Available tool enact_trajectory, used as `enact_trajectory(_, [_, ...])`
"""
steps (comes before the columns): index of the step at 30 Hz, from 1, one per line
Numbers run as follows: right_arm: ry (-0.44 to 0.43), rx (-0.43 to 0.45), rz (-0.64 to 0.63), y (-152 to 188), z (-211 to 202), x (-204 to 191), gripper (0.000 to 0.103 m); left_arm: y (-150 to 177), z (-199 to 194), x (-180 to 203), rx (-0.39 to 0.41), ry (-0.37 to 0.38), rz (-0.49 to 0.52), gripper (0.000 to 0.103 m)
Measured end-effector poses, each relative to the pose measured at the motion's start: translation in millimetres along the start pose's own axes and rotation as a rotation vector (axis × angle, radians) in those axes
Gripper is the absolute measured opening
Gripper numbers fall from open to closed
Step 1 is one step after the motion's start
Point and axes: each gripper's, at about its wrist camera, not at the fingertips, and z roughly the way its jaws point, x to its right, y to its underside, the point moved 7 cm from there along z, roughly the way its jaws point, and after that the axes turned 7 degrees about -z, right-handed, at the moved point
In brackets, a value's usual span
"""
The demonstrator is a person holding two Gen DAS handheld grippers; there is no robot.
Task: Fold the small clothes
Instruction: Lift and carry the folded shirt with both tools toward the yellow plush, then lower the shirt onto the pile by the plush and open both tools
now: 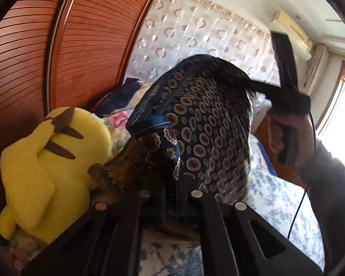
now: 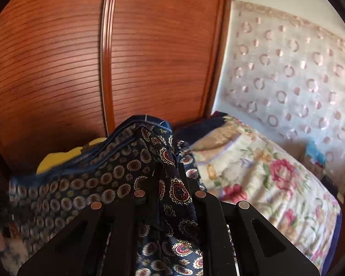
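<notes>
A navy garment with a paisley and circle print (image 1: 202,124) hangs in the air between both grippers. My left gripper (image 1: 170,191) is shut on one edge of it, the blue hem just above the fingers. In the left wrist view the right gripper (image 1: 287,101) pinches the garment's far end, held by a hand in a dark sleeve. In the right wrist view my right gripper (image 2: 170,184) is shut on the same garment (image 2: 103,179), which drapes left and down over the fingers.
A yellow plush toy (image 1: 50,161) lies at the left by a red-brown slatted wardrobe (image 2: 57,57). A floral quilt (image 2: 264,179) covers the bed under a patterned curtain (image 2: 299,73). A blue-and-white sheet (image 1: 276,197) lies below.
</notes>
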Motion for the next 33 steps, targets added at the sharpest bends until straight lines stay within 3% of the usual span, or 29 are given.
enact_trajectory(3, [-0.053, -0.016, 0.027, -5.8, 30.9, -8.9, 0.009, 0.5, -2.1, -4.4, -0.002, -0.024, 0.005, 0.003])
enact_trajectory(6, [-0.033, -0.049, 0.040, -11.4, 50.5, -11.1, 0.015, 2.5, -4.7, -5.5, 0.002, -0.053, 0.026, 0.003])
enact_trajectory(8, [-0.019, -0.045, 0.060, -11.5, 50.5, -9.5, 0.026, 0.9, -5.6, -4.9, 0.004, -0.063, 0.026, 0.003])
enact_trajectory(9, [0.000, -0.038, 0.077, -11.0, 46.3, -5.6, 0.042, -1.3, -7.2, -5.3, 0.008, -0.059, 0.019, 0.004])
enact_trajectory(11, [0.032, -0.007, 0.100, -8.5, 33.2, 1.5, 0.050, -2.3, -9.2, -4.5, 0.005, -0.049, 0.018, 0.006])
enact_trajectory(13, [0.045, 0.009, 0.122, -3.1, 21.6, 8.0, 0.051, -3.8, -10.3, -5.2, 0.000, -0.061, 0.028, 0.009])
enact_trajectory(15, [-0.042, 0.012, 0.153, 4.8, 14.1, 4.8, 0.051, -6.1, -12.4, -5.8, 0.000, -0.069, 0.046, 0.013])
enact_trajectory(17, [-0.063, 0.003, 0.149, 14.7, 10.8, -0.9, 0.051, -8.5, -16.8, -5.6, 0.006, -0.083, 0.070, 0.021])
enact_trajectory(22, [-0.036, -0.100, 0.129, 50.9, 32.5, -12.2, 0.051, -14.1, -31.7, -3.4, 0.052, -0.126, 0.129, 0.058])
enact_trajectory(26, [-0.038, -0.175, 0.150, 77.1, 56.4, -14.1, 0.052, -12.7, -39.9, 7.9, 0.062, -0.144, 0.198, 0.061])
enact_trajectory(33, [0.003, -0.112, 0.173, 75.6, 18.8, -23.8, 0.052, -6.3, -59.1, 31.2, 0.071, -0.118, 0.258, 0.071])
